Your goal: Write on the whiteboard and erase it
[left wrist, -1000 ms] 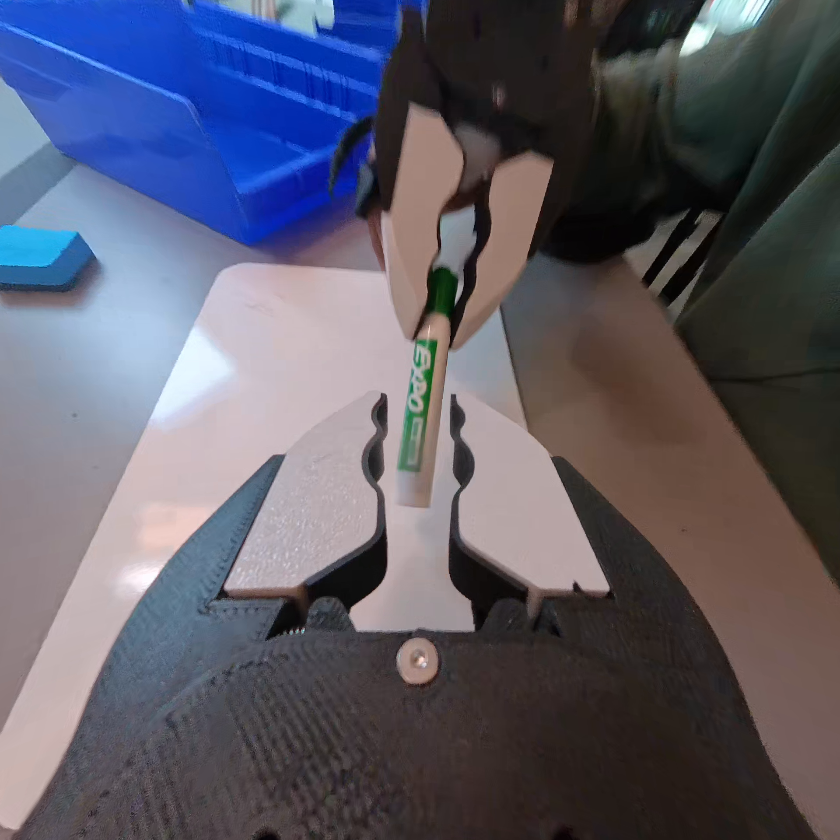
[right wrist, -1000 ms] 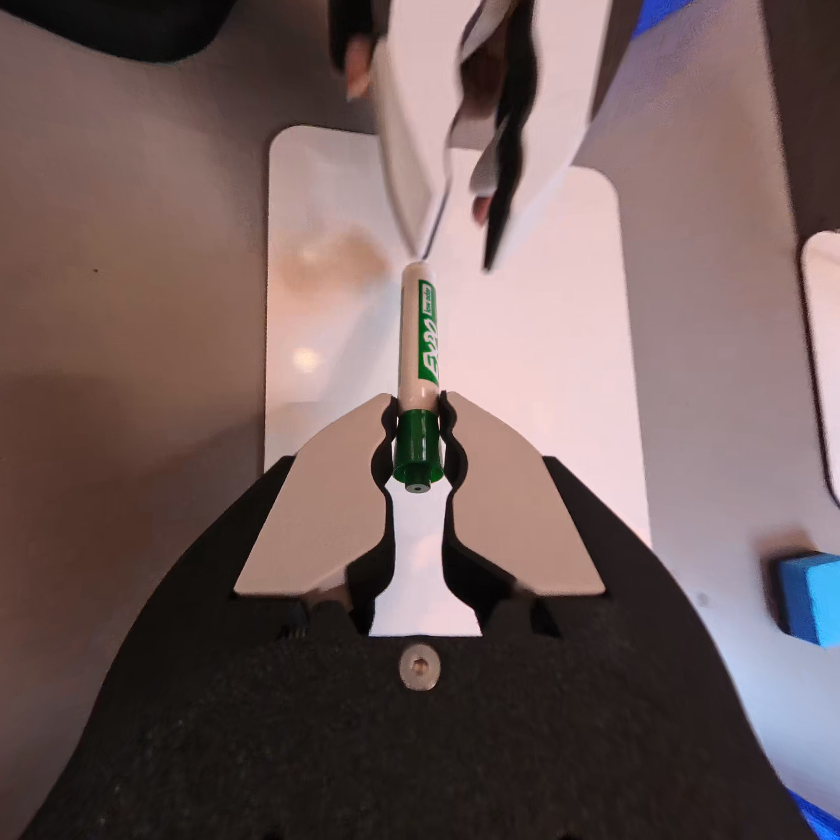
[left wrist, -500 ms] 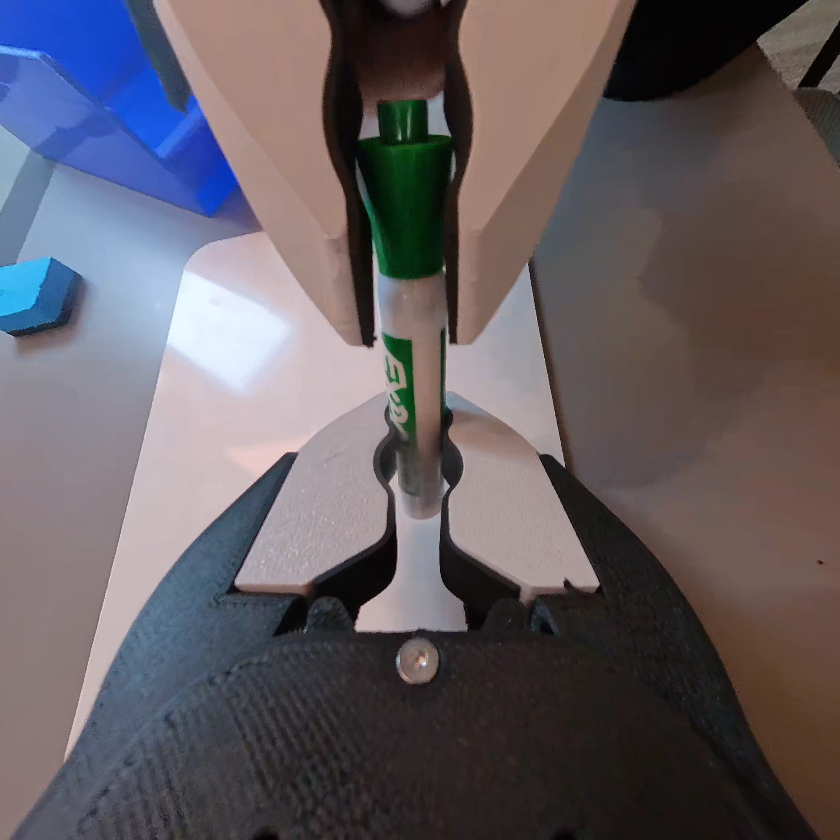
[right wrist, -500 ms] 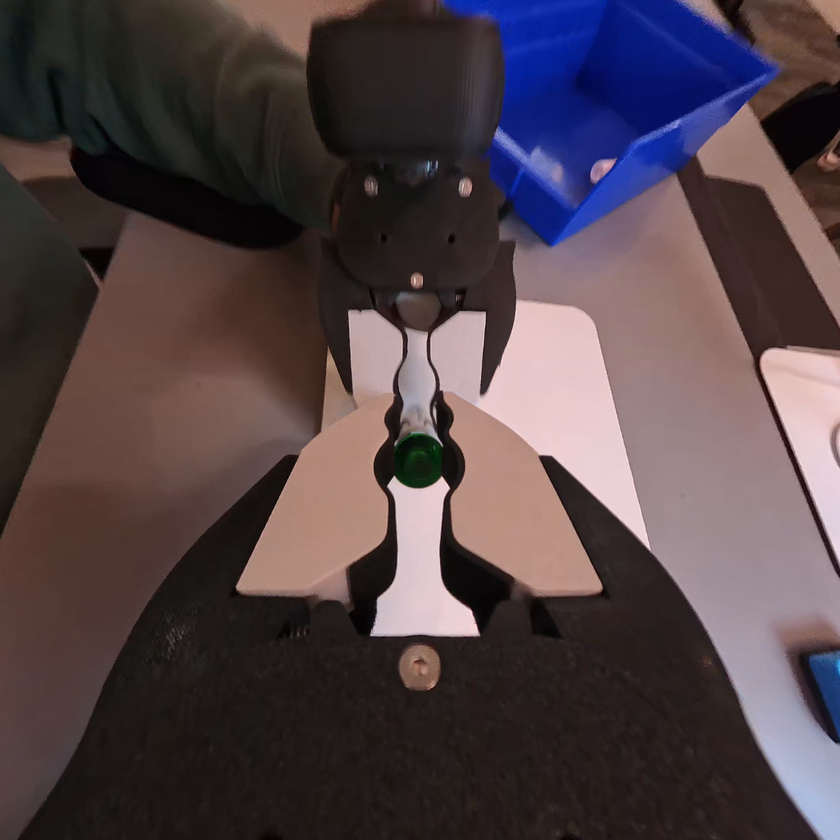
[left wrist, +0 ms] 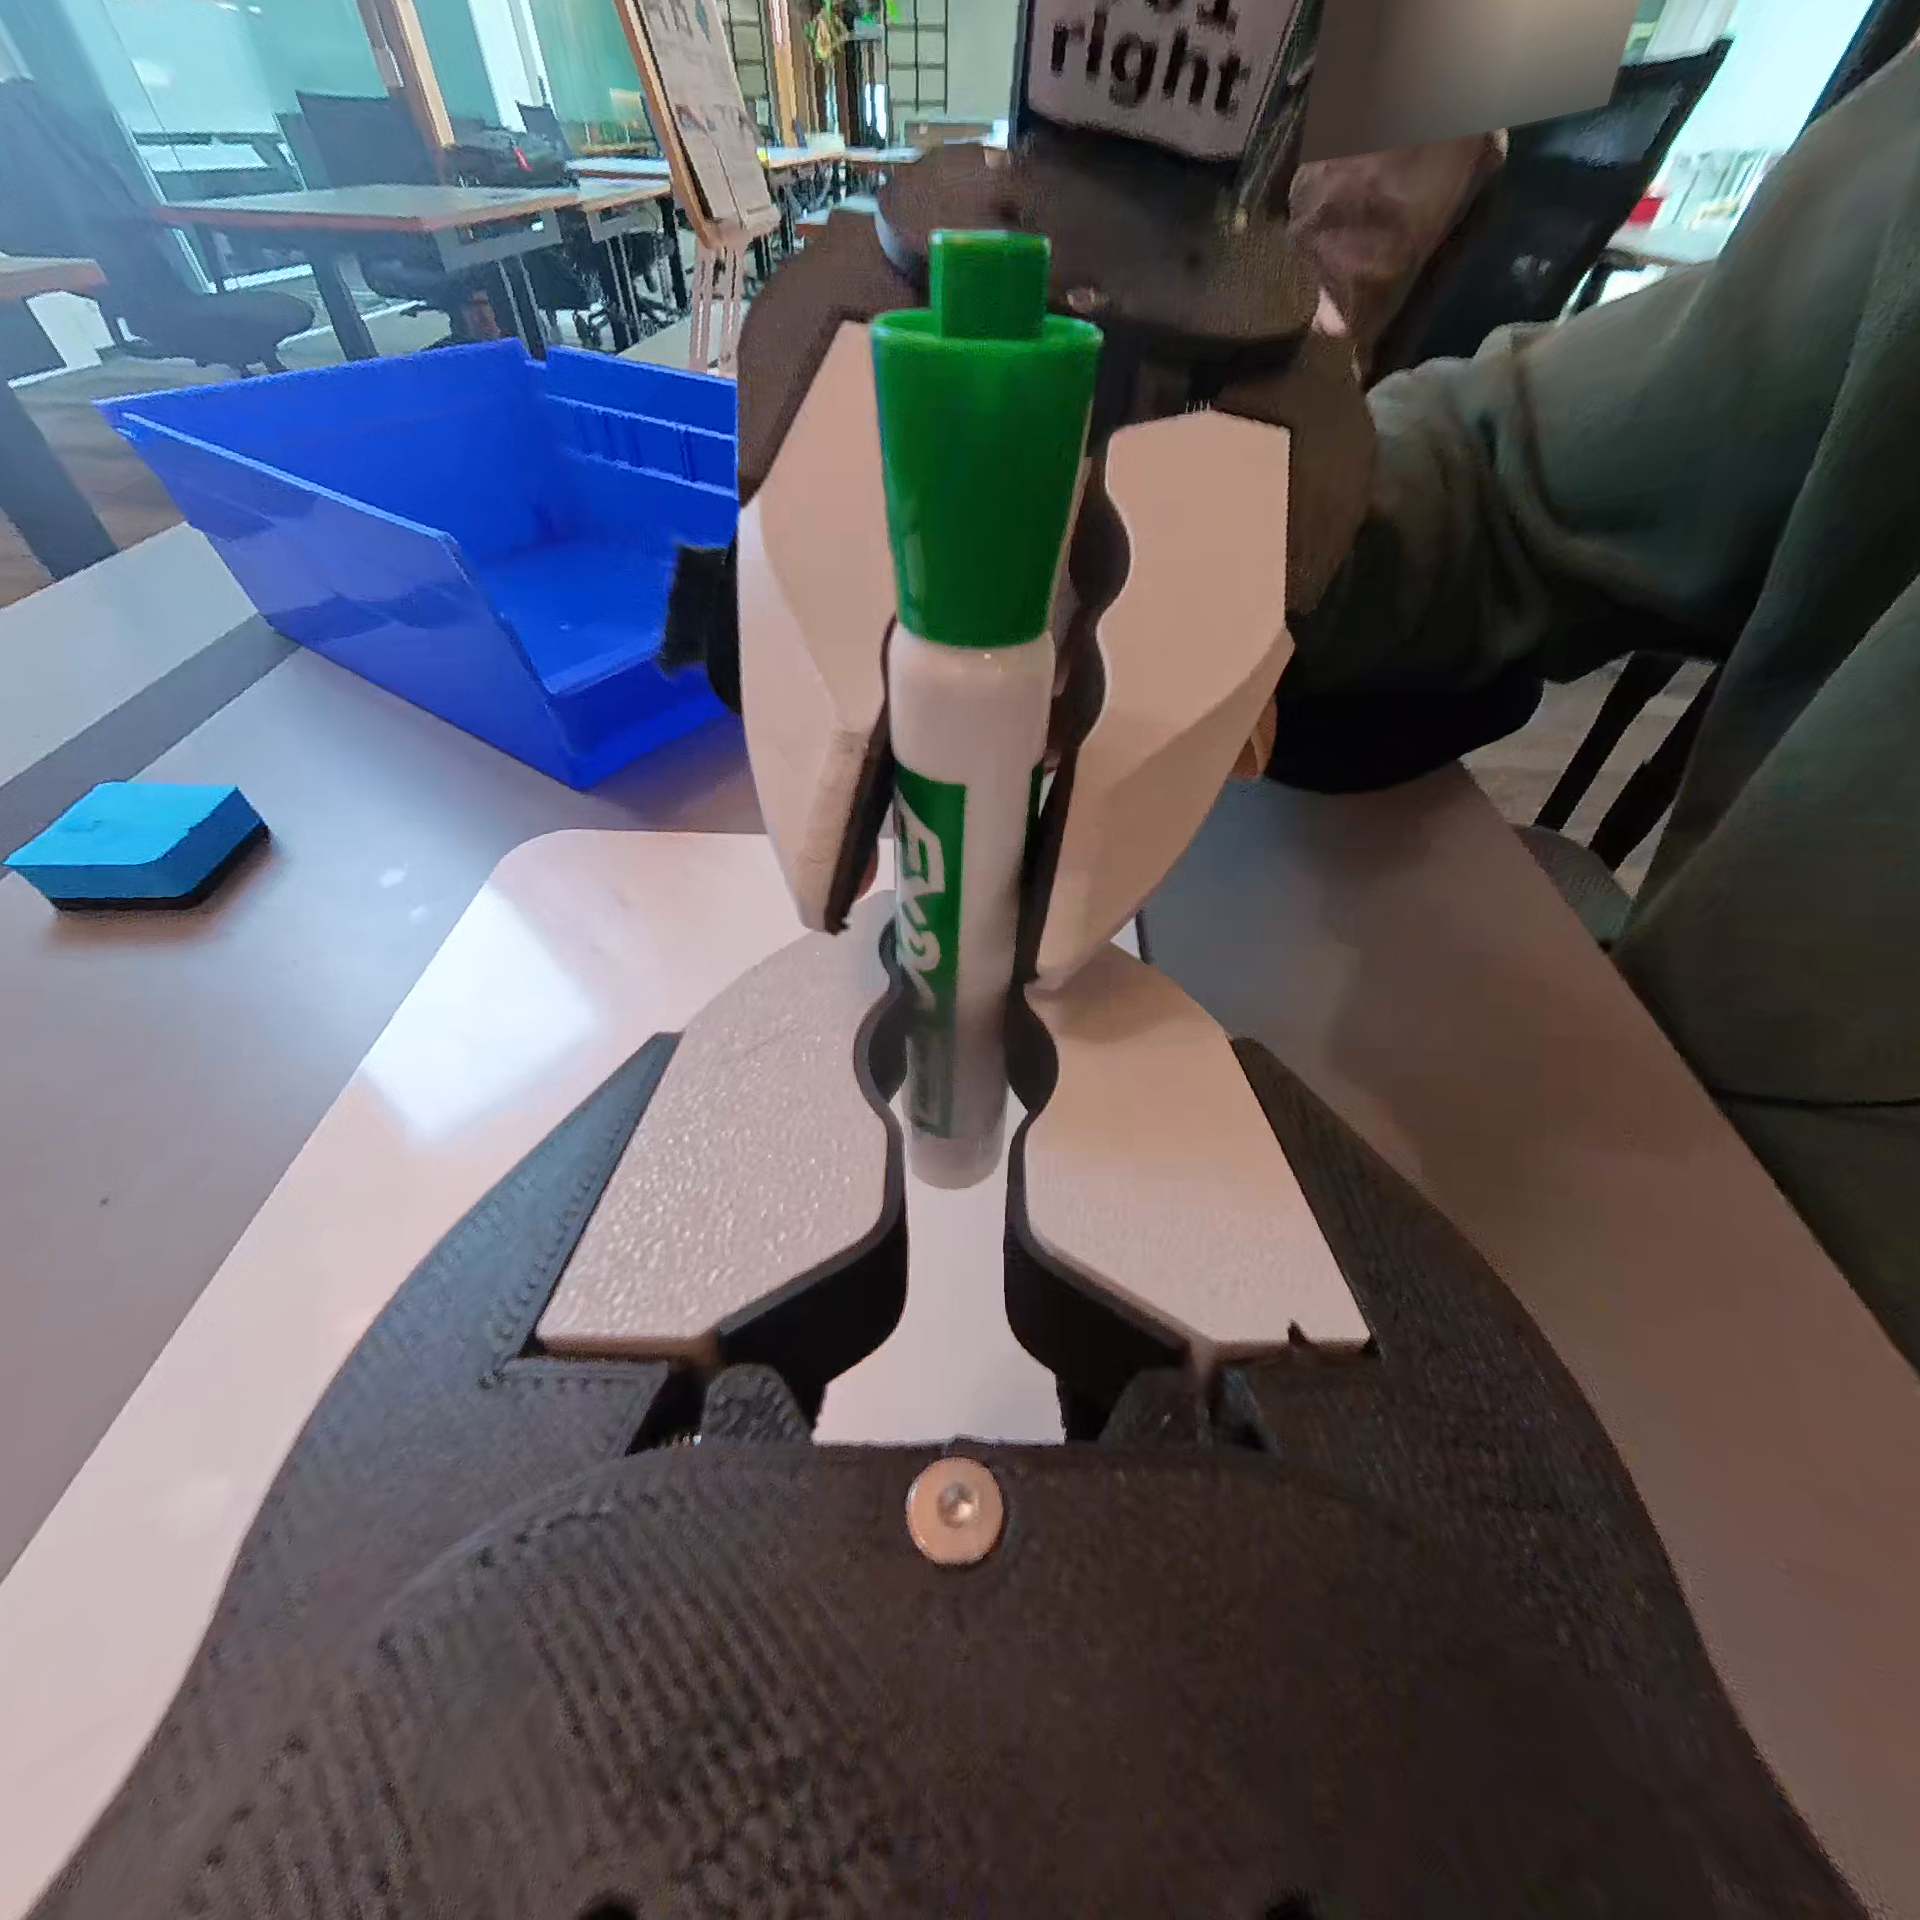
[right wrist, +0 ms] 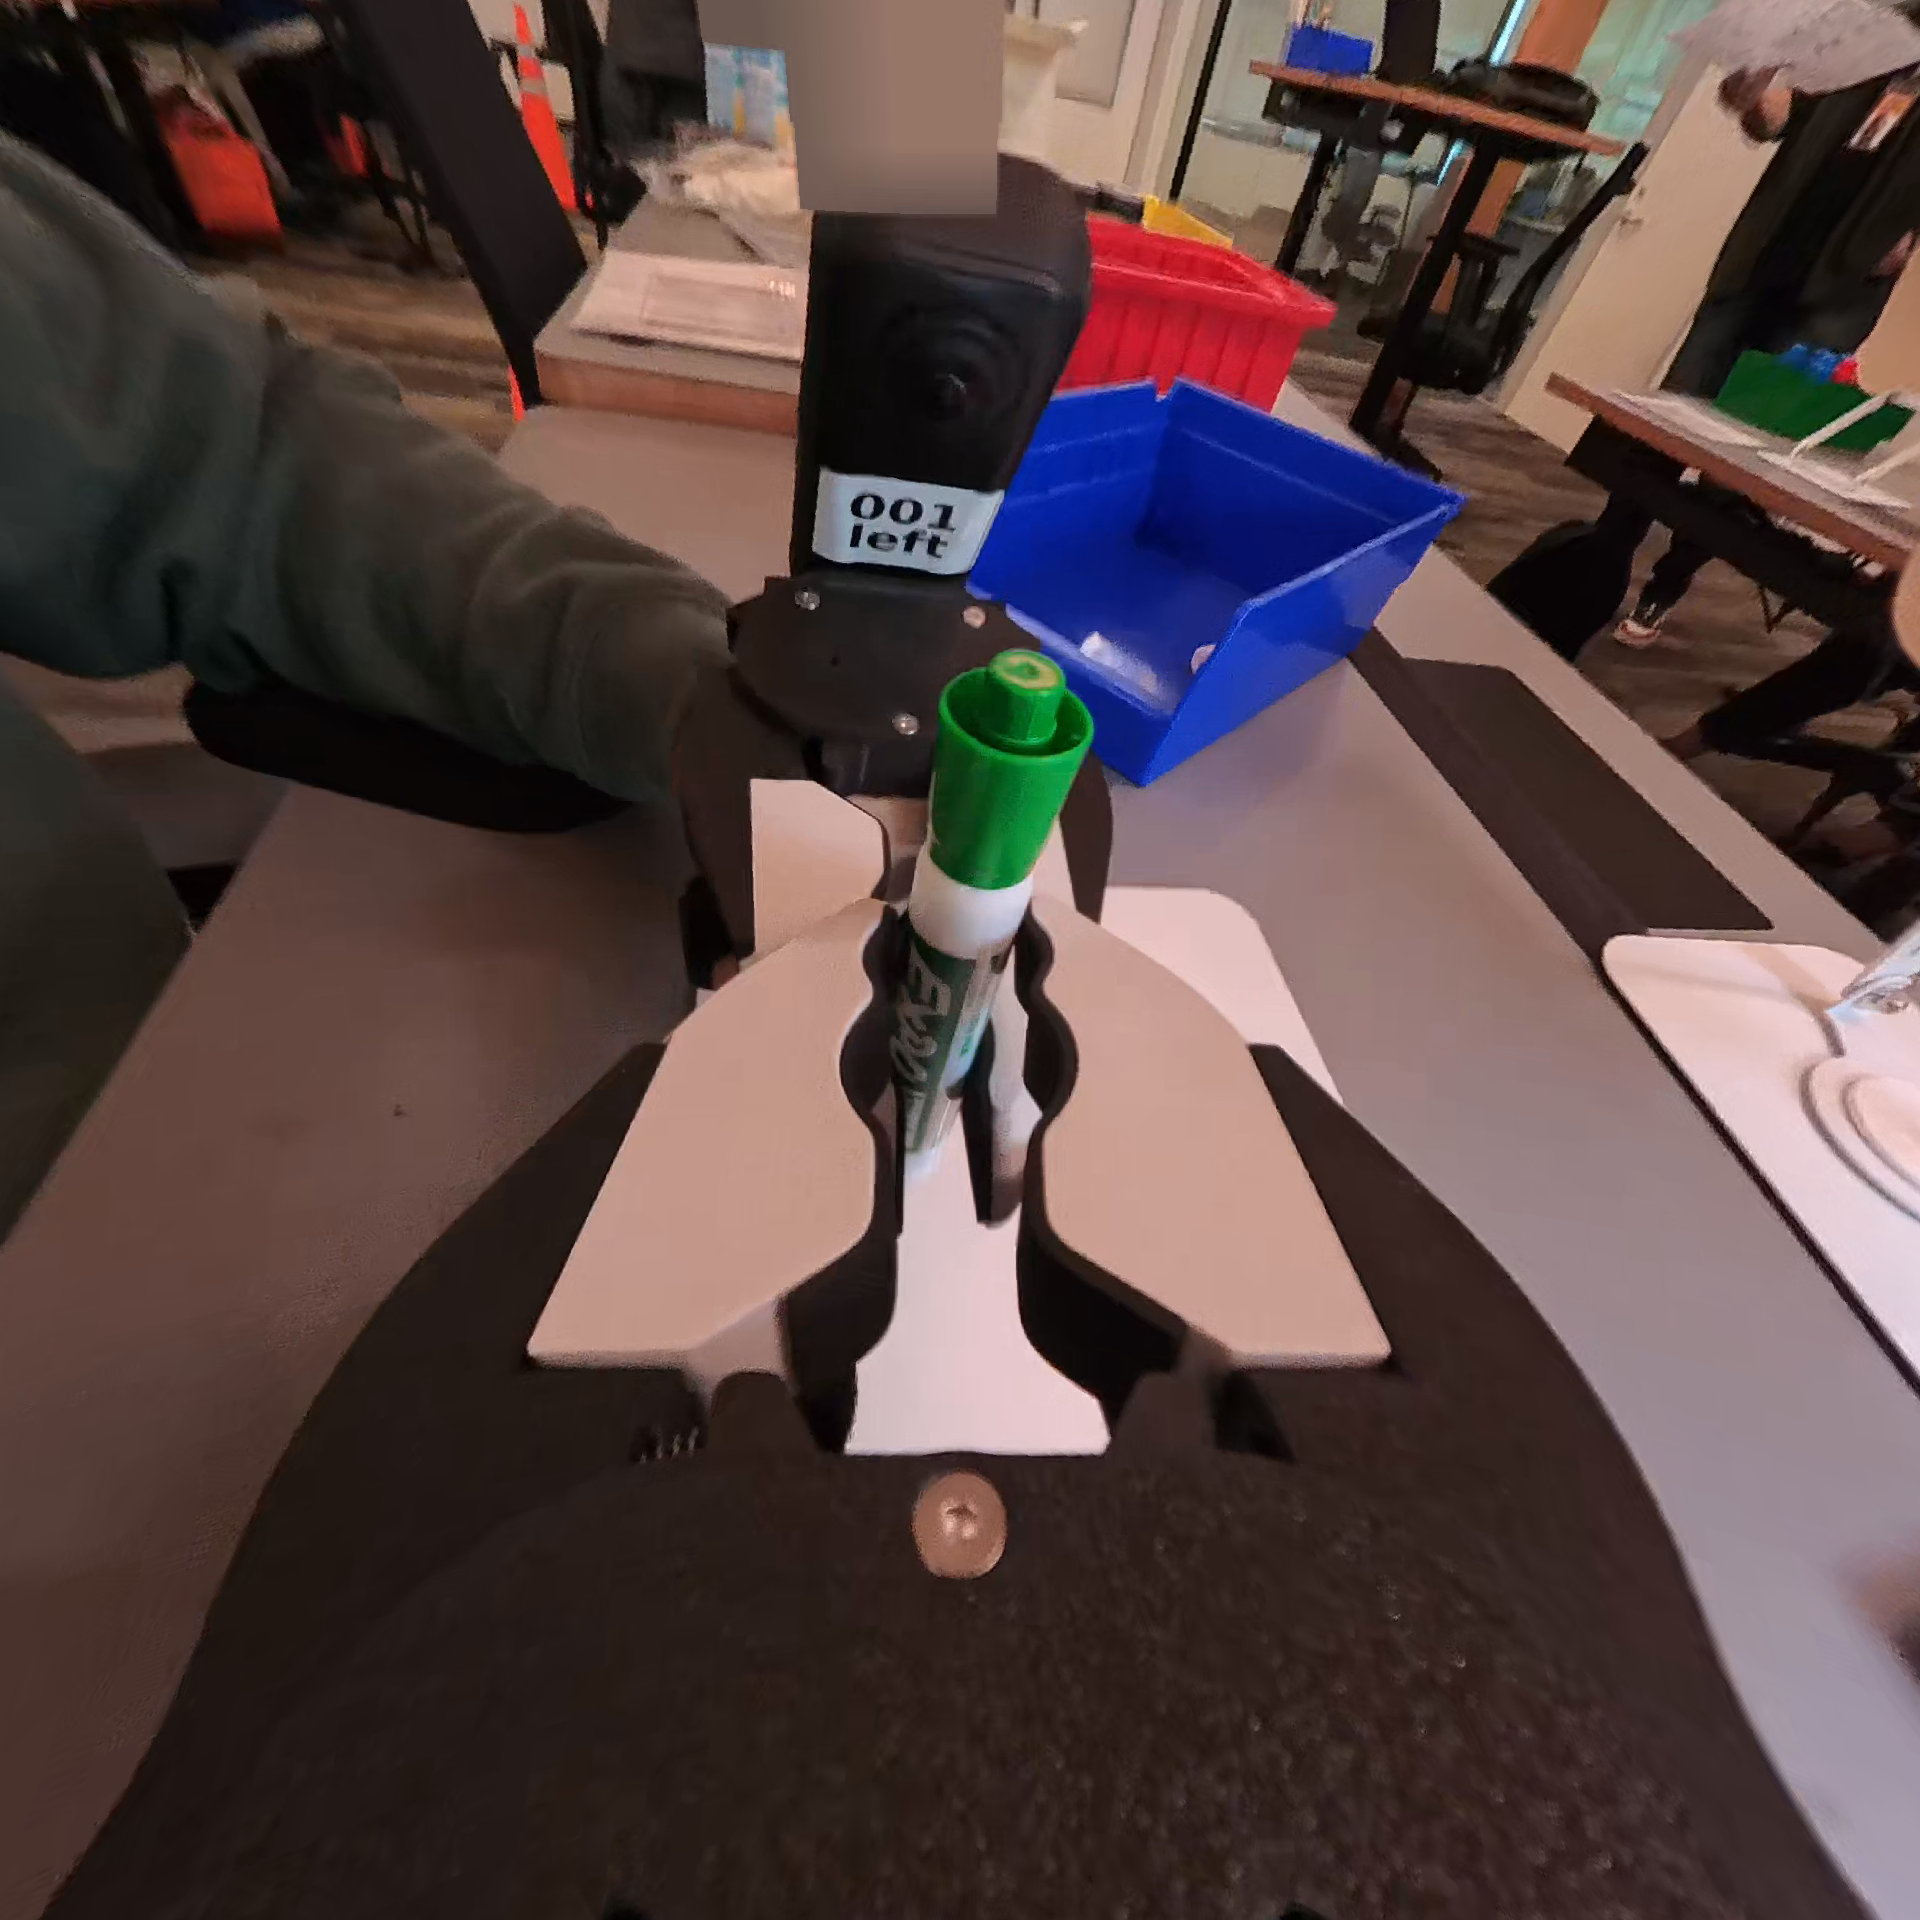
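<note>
Left gripper [left wrist: 956,1003], bottom centre of the left wrist view: jaws drawn narrow onto the lower white end of the marker barrel. Right gripper [right wrist: 956,935], bottom centre of its own view: also narrow, and as far as I can judge pinching the barrel just under the cap. Both claws meet nose to nose, so I read this as the uncapping step or a hand-over. One claw anchors the body so the other can work against it.

Grey table [left wrist: 208,1091] fills the lower half of both views. Whiteboard [left wrist: 582,987] lies flat on it directly beneath the claws, surface bare, nothing written yet. Its rounded far corners show, and there is free board on both sides of the fingers.

Blue bin [left wrist: 436,540], upper left of the left wrist view, stands just beyond the board's far edge. That is the nearest obstacle to any forward sweep. A second white board [right wrist: 1766,1039] lies at the right edge of the right wrist view, apart from ours.

Blue eraser [left wrist: 135,842] sits on the table at mid-left, well clear of the board, with an open path to it.

Green dry-erase marker [left wrist: 966,790] stands near upright at frame centre, off the board. Cap [left wrist: 982,468] is on and uppermost.
</note>
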Motion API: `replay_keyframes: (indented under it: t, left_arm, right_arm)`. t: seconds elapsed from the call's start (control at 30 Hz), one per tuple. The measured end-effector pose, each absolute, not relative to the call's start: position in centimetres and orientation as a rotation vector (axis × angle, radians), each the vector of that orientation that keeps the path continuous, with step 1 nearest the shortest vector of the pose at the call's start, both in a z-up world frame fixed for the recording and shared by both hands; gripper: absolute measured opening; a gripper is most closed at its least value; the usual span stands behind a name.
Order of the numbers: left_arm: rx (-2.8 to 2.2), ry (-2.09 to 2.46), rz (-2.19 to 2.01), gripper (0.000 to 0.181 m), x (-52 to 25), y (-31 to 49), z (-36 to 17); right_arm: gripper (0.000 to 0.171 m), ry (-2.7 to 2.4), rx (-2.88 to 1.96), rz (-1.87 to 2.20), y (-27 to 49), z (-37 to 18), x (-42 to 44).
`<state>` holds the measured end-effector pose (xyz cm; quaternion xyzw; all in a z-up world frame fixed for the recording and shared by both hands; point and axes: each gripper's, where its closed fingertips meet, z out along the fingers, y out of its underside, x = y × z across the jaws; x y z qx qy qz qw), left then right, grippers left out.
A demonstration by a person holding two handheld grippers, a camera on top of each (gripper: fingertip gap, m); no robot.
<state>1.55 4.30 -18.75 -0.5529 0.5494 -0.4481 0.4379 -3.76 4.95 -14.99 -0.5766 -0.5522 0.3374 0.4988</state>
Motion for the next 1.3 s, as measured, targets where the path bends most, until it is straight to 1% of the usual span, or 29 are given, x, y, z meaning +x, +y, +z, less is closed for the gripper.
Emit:
replay_keyframes:
  t: [0.03,0.1,0.13,0.2,0.27,0.4,0.5,0.57,0.63,0.7,0.87,0.93,1.0,1.1,1.2,1.3]
  left_arm:
    - [-1.384,1.377,-1.099,0.016,1.4,4.5,-18.9]
    - [-1.434,1.406,-1.114,0.036,0.5,5.0,-18.9]
    - [-1.438,1.379,-1.146,0.038,-0.2,5.5,-18.2]
    - [-1.385,1.280,-1.212,0.036,-1.3,6.2,-15.8]
    - [-1.359,1.281,-1.163,0.036,-1.6,6.4,-15.1]
    - [-1.363,1.433,-1.050,0.036,-0.2,4.6,-17.0]
    - [-1.386,1.534,-0.928,0.020,0.2,4.3,-19.0]
    - [-1.366,1.532,-0.920,0.020,0.3,4.2,-18.9]
    - [-1.338,1.512,-0.901,0.019,0.2,4.4,-18.1]
    - [-1.295,1.410,-0.965,0.019,-0.2,4.8,-16.2]
    - [-1.174,0.943,-1.382,0.019,-2.7,6.8,-10.1]
    - [-1.128,0.789,-1.559,0.019,-4.0,7.4,-8.6]
    - [-1.109,0.680,-1.659,0.019,-4.8,8.1,-8.1]
    - [-1.071,0.571,-1.799,0.019,-5.1,8.1,-7.6]
    - [-1.085,0.562,-1.863,0.019,-4.2,7.5,-8.0]
    - [-1.093,0.559,-1.908,0.019,-3.5,6.9,-8.1]
  right_arm:
    - [0.020,-1.361,-1.418,0.808,4.9,-15.2,-3.7]
    - [0.019,-1.380,-1.453,0.770,5.3,-15.2,-3.2]
    - [0.019,-1.404,-1.488,0.730,5.7,-15.5,-2.6]
    - [0.019,-1.448,-1.590,0.599,7.0,-16.9,-1.3]
    - [0.019,-1.513,-1.672,0.490,7.6,-18.8,-0.5]
    - [0.019,-1.628,-1.734,0.453,6.4,-21.7,-1.1]
    - [0.019,-1.677,-1.726,0.407,5.7,-22.5,-1.5]
    - [0.019,-1.690,-1.728,0.386,5.4,-22.4,-1.5]
    - [0.019,-1.671,-1.710,0.381,5.5,-21.8,-1.5]
    - [0.019,-1.622,-1.655,0.404,5.8,-20.1,-1.5]
    - [0.019,-1.375,-1.321,0.639,6.5,-12.6,-0.9]
    - [0.028,-1.268,-1.226,0.780,6.5,-10.6,-0.3]
    - [0.039,-1.194,-1.181,0.838,6.8,-9.9,-0.1]
    - [0.041,-1.139,-1.136,0.798,6.9,-9.8,-0.4]
    - [0.038,-1.116,-1.095,0.716,6.6,-9.6,-0.9]
    - [0.030,-1.144,-1.065,0.662,5.9,-9.6,-1.2]
